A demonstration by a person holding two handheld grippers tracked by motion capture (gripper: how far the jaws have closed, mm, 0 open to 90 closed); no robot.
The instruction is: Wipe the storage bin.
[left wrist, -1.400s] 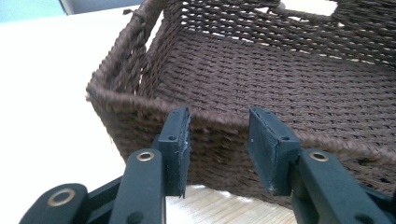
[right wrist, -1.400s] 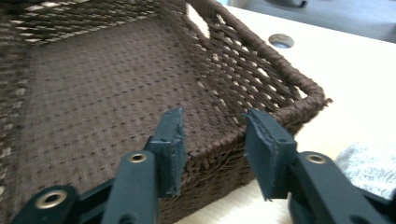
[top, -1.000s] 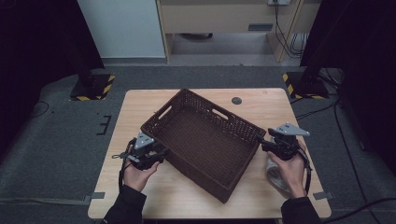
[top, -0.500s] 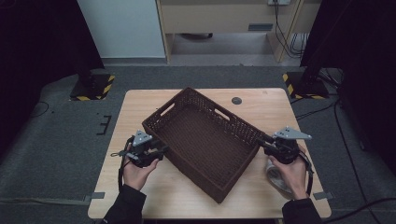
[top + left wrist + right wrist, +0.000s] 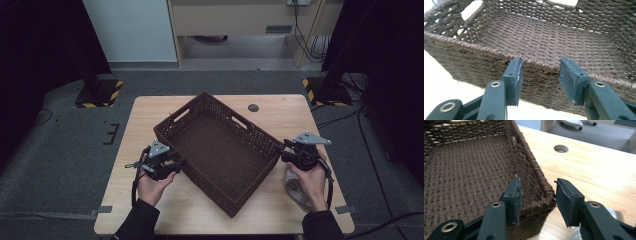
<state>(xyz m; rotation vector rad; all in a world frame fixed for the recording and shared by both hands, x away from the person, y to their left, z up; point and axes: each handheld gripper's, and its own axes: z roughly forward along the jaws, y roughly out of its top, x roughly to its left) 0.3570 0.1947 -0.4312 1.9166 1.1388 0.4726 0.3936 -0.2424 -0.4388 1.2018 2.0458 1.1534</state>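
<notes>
A dim room with grey carpet and dark drapes at both edges of the high view surrounds my light wooden table (image 5: 280, 112), which has a small cable hole (image 5: 253, 107) near its upper middle. The brown woven basket (image 5: 220, 150) sits turned at an angle in the centre of the frame, empty as far as I can see, one corner pointing toward the bottom.

My left hand-held gripper (image 5: 172, 165) is at the basket's lower-left wall. In the left gripper view its jaws stand about half open, both tips level with the braided rim (image 5: 541, 65); they face the wall side by side rather than straddling it, so nothing is pinched. I judge this as a brace against that side, keeping the basket from sliding.

My right hand-held gripper (image 5: 287, 155) is at the basket's right-hand corner. In the right gripper view the corner rim (image 5: 544, 192) lies between the jaws, one inside the basket and one outside; they have just been opening again and a gap shows on the outer side, so I read no grip yet. The straddle looks meant to take the rim for turning or shifting the basket.

Under my right hand (image 5: 312, 177) lies something pale and crumpled (image 5: 295, 185), mostly covered; I cannot tell what it is. Whether the inner jaw touches the weave is hard to make out.
</notes>
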